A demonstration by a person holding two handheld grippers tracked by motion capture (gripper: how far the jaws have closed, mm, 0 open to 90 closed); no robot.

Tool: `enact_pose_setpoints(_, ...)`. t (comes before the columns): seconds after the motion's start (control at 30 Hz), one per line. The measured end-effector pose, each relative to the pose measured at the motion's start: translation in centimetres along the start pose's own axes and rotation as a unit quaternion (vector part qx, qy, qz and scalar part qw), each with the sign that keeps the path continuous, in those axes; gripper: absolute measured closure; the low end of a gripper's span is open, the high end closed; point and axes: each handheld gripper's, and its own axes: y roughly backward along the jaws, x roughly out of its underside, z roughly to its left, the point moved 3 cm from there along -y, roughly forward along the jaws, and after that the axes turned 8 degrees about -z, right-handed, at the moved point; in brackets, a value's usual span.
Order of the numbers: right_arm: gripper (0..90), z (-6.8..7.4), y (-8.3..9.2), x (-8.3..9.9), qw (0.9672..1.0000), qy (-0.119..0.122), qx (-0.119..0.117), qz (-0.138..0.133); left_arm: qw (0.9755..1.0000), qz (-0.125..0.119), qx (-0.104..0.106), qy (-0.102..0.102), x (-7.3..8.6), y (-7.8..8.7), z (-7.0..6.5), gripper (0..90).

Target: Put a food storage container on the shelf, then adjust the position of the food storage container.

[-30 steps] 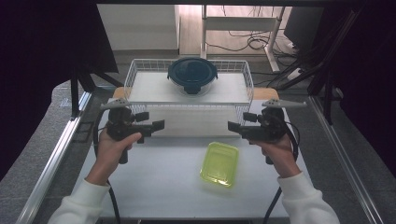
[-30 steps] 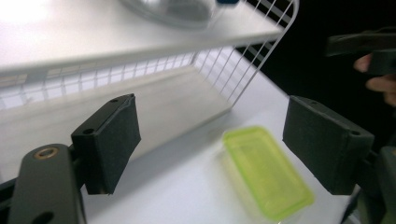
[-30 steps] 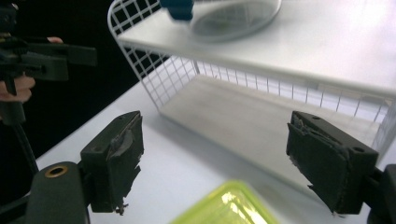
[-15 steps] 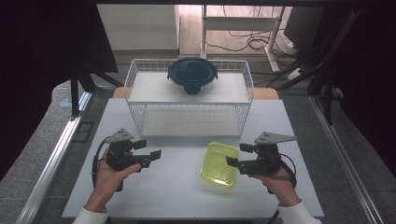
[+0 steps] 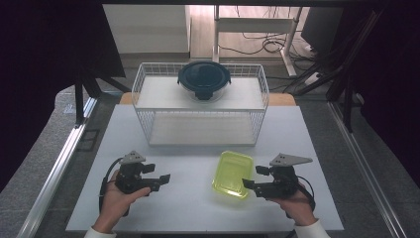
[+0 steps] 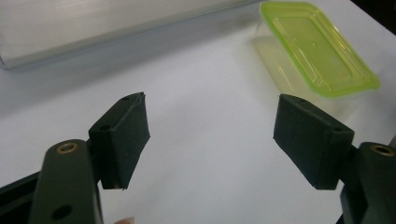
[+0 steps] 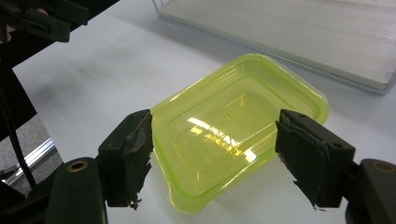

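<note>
The right claw (image 5: 246, 185) is released, its jaws just closing a little, flanking the green tub (image 5: 233, 174) without pressing. The tub lies at the surface's (image 5: 198, 208) 5 o'clock. At 9 o'clock of the tub, across bare surface, the left claw (image 5: 163, 181) gapes, empty.

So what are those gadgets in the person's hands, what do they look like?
Each hand holds a black handheld gripper, the left gripper and the right gripper. Each has two flat black fingers with worn rubbery pads, brass-coloured pivot rivets, a grey three-cornered plate on top and a black trailing cable. The person wears white sleeves.
</note>
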Motion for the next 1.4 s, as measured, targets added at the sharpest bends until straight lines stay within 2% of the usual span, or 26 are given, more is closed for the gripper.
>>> enact_pose_setpoints(0.1,27.6,0.0,0.0,0.0,1.0,0.002,0.003,0.001,0.9998,0.011,-0.005,0.013,0.8,-0.3,0.3,26.4)
enact_pose_setpoints(0.17,27.9,0.0,-0.1,0.1,1.0,0.004,0.003,0.005,0.9998,0.014,-0.007,0.016,1.1,-0.3,0.4,26.3)
enact_pose_setpoints(0.33,30.5,-0.1,0.2,0.0,0.9999,0.004,0.005,0.011,0.9999,0.005,-0.004,0.013,0.9,0.0,0.2,26.0)
enact_pose_setpoints(0.6,36.3,-0.9,0.5,0.5,0.9996,-0.009,0.009,0.024,0.9999,0.005,-0.006,0.009,1.1,0.1,0.2,25.0)
enact_pose_setpoints(0.77,44.9,-0.9,1.5,1.4,0.9987,0.005,0.029,0.041,0.9999,0.005,-0.013,0.007,1.1,0.2,0.3,23.8)
enact_pose_setpoints(0.93,59.4,-1.0,2.3,3.8,0.9956,0.019,0.044,0.08,0.9997,0.019,-0.014,0.003,1.5,-0.3,0.4,22.9)
enact_pose_setpoints(1.03,67.0,-0.9,2.2,4.9,0.9916,0.038,0.046,0.114,0.9997,0.02,-0.012,0.0,1.5,-0.2,0.4,22.6)
enact_pose_setpoints(1.17,79.7,-0.5,1.4,5.4,0.9842,0.076,0.045,0.153,0.9998,0.015,-0.014,0.001,1.4,0.0,0.6,22.7)
enact_pose_setpoints(1.27,85.6,0.0,1.0,5.6,0.9808,0.091,0.037,0.169,0.9998,0.014,-0.017,0.003,1.4,0.1,0.7,22.6)
enact_pose_setpoints(1.4,88.6,0.0,0.4,6.1,0.9771,0.102,0.032,0.184,0.9998,0.011,-0.017,0.002,1.4,0.3,0.6,22.6)
